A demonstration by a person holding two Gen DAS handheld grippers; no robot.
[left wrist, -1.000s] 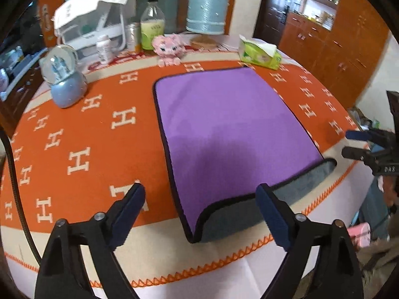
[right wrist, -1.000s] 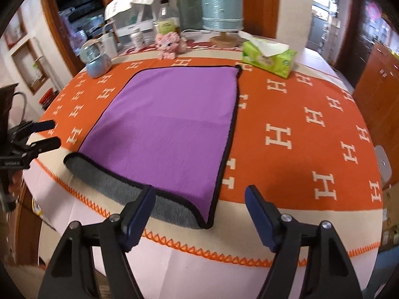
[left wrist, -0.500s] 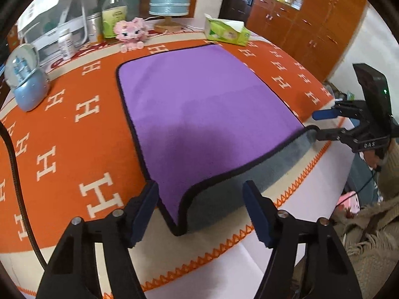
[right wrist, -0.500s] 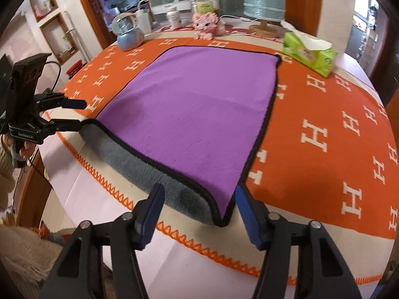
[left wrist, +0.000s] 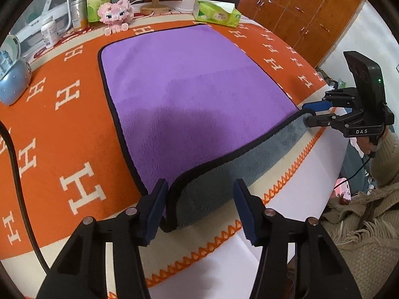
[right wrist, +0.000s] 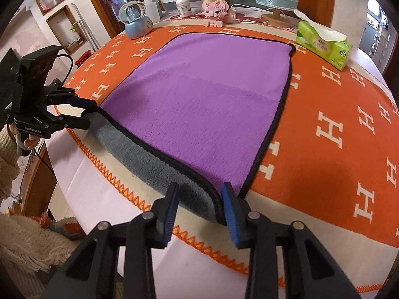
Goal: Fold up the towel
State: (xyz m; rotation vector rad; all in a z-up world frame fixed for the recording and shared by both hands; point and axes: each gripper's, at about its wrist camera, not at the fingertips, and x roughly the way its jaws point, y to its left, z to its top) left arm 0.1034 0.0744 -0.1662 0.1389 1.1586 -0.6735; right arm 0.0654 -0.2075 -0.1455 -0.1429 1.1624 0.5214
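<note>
the purple plush towel with black piping and a grey underside (left wrist: 189,94) lies flat on the bench under an orange blanket with white h letters (left wrist: 62,114), its near edge draped over the rim. the left gripper (left wrist: 199,206) has its fingers apart, straddling the towel's near left corner, with the corner between them. the right gripper (right wrist: 200,205) likewise has fingers apart around the near right corner. a green tissue box (right wrist: 324,46) sits well beyond the fingers.
</note>
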